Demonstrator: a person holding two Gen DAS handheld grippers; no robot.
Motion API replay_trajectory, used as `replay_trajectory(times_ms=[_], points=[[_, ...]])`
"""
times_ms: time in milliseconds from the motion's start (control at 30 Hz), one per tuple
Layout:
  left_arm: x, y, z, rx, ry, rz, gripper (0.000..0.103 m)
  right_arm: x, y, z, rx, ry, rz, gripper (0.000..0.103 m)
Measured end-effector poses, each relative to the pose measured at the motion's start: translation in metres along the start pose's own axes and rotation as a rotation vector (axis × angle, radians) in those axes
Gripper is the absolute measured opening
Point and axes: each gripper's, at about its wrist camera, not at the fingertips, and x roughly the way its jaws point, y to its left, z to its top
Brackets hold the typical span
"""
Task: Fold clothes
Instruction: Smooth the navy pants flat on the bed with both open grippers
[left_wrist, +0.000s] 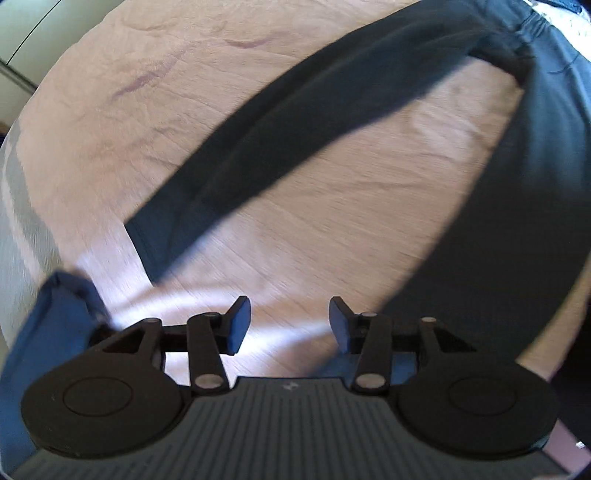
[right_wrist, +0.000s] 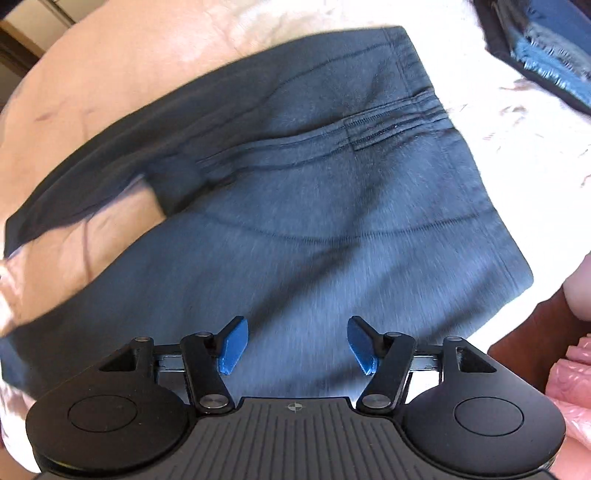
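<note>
Bed: pink crinkled bedspread (left_wrist: 332, 221) fills both views, sunlit in patches.
Trousers: dark blue-grey sweatpants (right_wrist: 314, 229) lie spread flat on the bedspread; the waistband (right_wrist: 388, 133) with its stitched lines is toward the top of the right wrist view.
Legs: one trouser leg (left_wrist: 295, 129) runs diagonally across the left wrist view, its hem nearest the camera; the other leg runs down the right edge, with bare bedspread between them.
Left claw (left_wrist: 290, 325): fingers apart, nothing between them, above bare bedspread just past the hem.
Right claw (right_wrist: 297, 345): blue pads (right_wrist: 232, 347) apart, empty, over the trouser seat.
Corner: a folded blue item (right_wrist: 546, 48), possibly denim, blurred, top right.
</note>
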Motion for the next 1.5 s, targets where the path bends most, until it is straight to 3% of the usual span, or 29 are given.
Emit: replay_trajectory(times_ms=[233, 467, 600, 767, 967, 1233, 1500], points=[[-0.05, -0.066, -0.028, -0.019, -0.006, 0.026, 0.047, -0.043, 0.011, -0.035, -0.115, -0.053, -0.005, 0.071], [-0.079, -0.113, -0.047, 0.017, -0.03, 0.04, 0.049, -0.068, 0.019, -0.071, -0.305, -0.055, -0.094, 0.072], [-0.082, -0.127, -0.047, 0.077, -0.067, 0.01, 0.049, -0.085, 0.027, -0.098, -0.327, -0.072, -0.149, 0.072], [-0.086, -0.126, -0.054, 0.132, -0.124, -0.024, 0.05, -0.099, 0.05, -0.129, -0.305, -0.103, -0.197, 0.072], [-0.1, -0.102, -0.089, 0.129, -0.173, -0.036, 0.051, -0.102, 0.099, -0.168, -0.289, -0.134, -0.189, 0.072], [-0.105, -0.075, -0.147, 0.038, -0.166, -0.018, 0.052, -0.095, 0.152, -0.193, -0.35, -0.126, -0.18, 0.072], [-0.103, -0.066, -0.172, 0.027, -0.152, -0.027, 0.052, -0.087, 0.183, -0.201, -0.396, -0.113, -0.18, 0.072]])
